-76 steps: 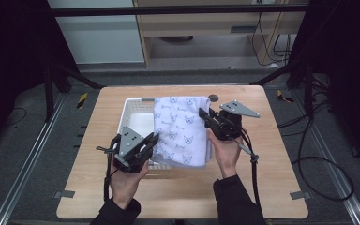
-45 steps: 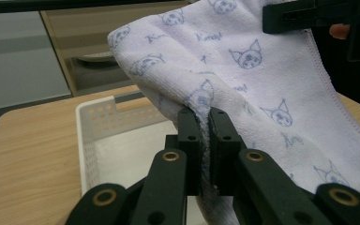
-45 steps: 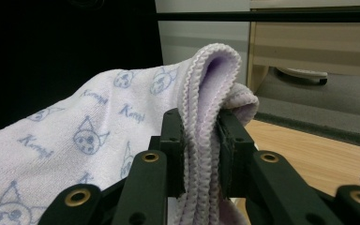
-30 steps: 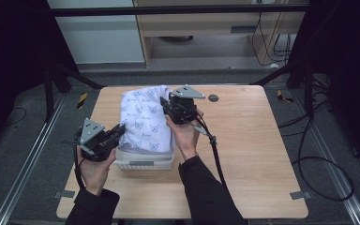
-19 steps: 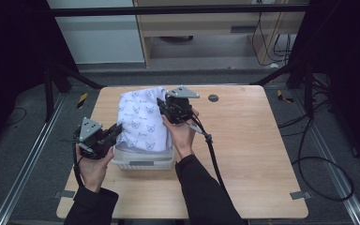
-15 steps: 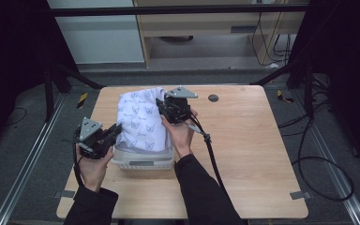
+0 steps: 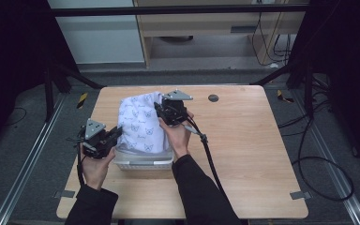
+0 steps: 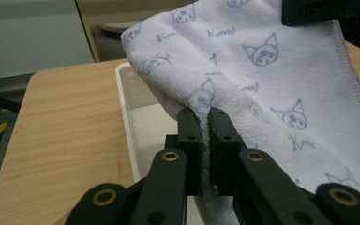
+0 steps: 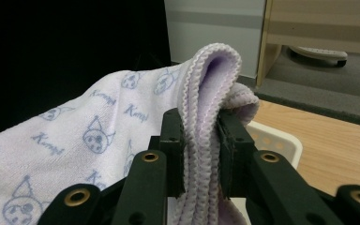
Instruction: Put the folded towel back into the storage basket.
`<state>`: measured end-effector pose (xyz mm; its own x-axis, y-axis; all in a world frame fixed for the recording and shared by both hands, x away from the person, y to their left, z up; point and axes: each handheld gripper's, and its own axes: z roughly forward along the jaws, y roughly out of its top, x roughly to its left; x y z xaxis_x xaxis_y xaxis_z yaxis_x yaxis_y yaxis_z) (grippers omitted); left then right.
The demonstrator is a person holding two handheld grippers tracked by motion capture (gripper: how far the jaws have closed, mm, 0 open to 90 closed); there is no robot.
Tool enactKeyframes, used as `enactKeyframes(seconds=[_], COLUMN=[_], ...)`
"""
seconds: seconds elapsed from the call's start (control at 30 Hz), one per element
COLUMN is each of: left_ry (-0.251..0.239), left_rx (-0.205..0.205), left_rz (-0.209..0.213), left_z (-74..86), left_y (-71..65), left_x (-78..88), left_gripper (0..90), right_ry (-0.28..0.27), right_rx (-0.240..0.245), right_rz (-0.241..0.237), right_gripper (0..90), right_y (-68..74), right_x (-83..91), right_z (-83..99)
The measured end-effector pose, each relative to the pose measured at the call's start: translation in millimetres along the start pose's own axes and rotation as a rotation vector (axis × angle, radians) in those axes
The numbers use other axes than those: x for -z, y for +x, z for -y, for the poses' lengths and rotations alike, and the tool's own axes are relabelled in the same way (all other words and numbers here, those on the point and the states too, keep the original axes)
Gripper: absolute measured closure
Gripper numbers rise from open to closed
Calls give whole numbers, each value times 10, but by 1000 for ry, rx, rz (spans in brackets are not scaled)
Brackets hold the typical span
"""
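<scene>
A fold of the towel [image 8: 262, 84] is clamped in the left gripper [image 8: 205, 140], its hemmed corner in the right gripper [image 9: 201, 154]. The cloth is stretched between them, apparently draped over the white basket [image 7: 143, 161] below.

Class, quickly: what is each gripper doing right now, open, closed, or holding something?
Left gripper: closed, pinching a fold of the lilac towel over the white basket.
Right gripper: closed on the towel's bunched hem.
</scene>
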<state>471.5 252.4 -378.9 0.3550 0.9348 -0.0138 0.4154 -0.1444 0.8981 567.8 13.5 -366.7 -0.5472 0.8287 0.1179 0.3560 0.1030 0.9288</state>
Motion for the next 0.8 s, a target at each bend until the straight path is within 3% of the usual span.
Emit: enactKeyframes(seconds=[0.8], left_ry=[94], left_rx=[-4], left_rz=[-24], left_z=[221], left_y=[45], left_x=[-272], left_gripper=[842], right_ry=[58], right_rx=[4], right_rz=[21], right_gripper=[744], right_y=[-54], right_x=[-269], right_z=[331])
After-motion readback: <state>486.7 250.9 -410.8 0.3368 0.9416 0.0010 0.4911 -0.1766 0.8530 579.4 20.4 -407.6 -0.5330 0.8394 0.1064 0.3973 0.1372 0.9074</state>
